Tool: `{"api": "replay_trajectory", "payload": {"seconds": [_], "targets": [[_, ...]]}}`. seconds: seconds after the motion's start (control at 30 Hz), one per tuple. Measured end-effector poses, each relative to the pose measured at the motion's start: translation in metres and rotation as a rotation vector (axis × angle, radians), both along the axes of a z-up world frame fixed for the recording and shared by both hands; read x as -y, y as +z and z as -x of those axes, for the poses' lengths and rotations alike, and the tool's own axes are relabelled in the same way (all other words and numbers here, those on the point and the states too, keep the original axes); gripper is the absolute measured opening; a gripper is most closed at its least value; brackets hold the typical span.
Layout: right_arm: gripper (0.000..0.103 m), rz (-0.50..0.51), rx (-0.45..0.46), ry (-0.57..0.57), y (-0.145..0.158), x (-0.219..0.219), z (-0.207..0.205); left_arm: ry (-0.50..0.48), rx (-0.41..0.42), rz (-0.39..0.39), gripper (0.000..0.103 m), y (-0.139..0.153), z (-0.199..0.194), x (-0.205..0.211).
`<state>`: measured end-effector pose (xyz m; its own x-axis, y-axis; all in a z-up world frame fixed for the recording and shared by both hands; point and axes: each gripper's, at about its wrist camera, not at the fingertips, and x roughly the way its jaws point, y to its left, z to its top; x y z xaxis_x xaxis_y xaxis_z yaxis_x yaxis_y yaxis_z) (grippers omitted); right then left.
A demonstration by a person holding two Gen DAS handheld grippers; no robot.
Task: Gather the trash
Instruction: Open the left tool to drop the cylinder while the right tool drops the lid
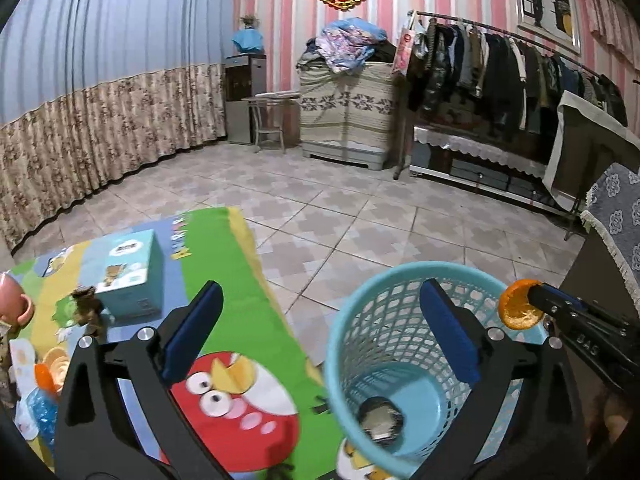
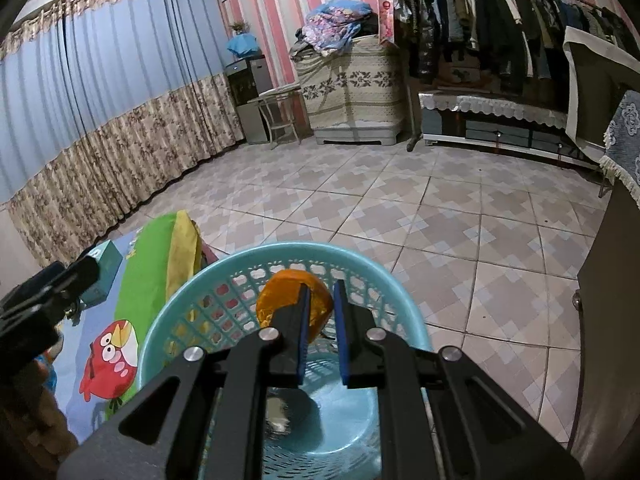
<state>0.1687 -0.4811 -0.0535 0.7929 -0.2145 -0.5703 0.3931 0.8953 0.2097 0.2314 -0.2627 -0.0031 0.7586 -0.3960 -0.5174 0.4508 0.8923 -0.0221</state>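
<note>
R gripper (image 2: pixel 320 304) pinches orange peel (image 2: pixel 280 296) w/ fingers nearly closed, held over rim of blue basket (image 2: pixel 160 332) w/ a dark wad at bottom; L gripper (image 1: pixel 320 328) wide apart, empty, above basket/mat.

One turquoise plastic lattice basket (image 1: pixel 400 312); one orange peel piece (image 1: pixel 520 305); one crumpled grey item inside the basket (image 1: pixel 380 420); one light-blue cardboard box (image 1: pixel 132 276); one pink cup (image 1: pixel 14 300); two black grippers: left (image 1: pixel 320 332), right (image 2: pixel 320 312).
</note>
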Motion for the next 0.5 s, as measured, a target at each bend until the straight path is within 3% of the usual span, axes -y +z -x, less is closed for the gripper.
{"api": "replay_trajectory", "payload": {"seconds": [0.23,0.27,0.3,0.33,0.37,0.43,0.5], "targets": [[0.014,0.012,-0.019,0.024,-0.005,-0.014,-0.014,0.042,-0.004,0.023,0.097,0.005,0.001,-0.028],[0.025,0.011,-0.024,0.020,-0.007,-0.014,-0.015,0.046,-0.003,0.022,0.097,0.004,0.001,-0.031],[0.045,0.009,-0.024,0.019,-0.006,-0.013,-0.016,0.049,-0.002,0.021,0.097,0.004,0.002,-0.032],[0.056,0.007,-0.019,0.013,-0.006,-0.012,-0.015,0.052,-0.002,0.018,0.097,0.004,0.003,-0.034],[0.063,0.008,-0.006,-0.001,-0.005,-0.011,-0.012,0.054,-0.002,0.017,0.097,0.003,0.003,-0.036],[0.064,0.001,0.001,-0.007,-0.002,-0.011,-0.010,0.059,-0.003,0.015,0.097,0.002,0.004,-0.039],[0.074,-0.005,0.010,-0.022,-0.001,-0.010,-0.007,0.065,-0.001,0.015,0.097,0.001,0.005,-0.043]]}}
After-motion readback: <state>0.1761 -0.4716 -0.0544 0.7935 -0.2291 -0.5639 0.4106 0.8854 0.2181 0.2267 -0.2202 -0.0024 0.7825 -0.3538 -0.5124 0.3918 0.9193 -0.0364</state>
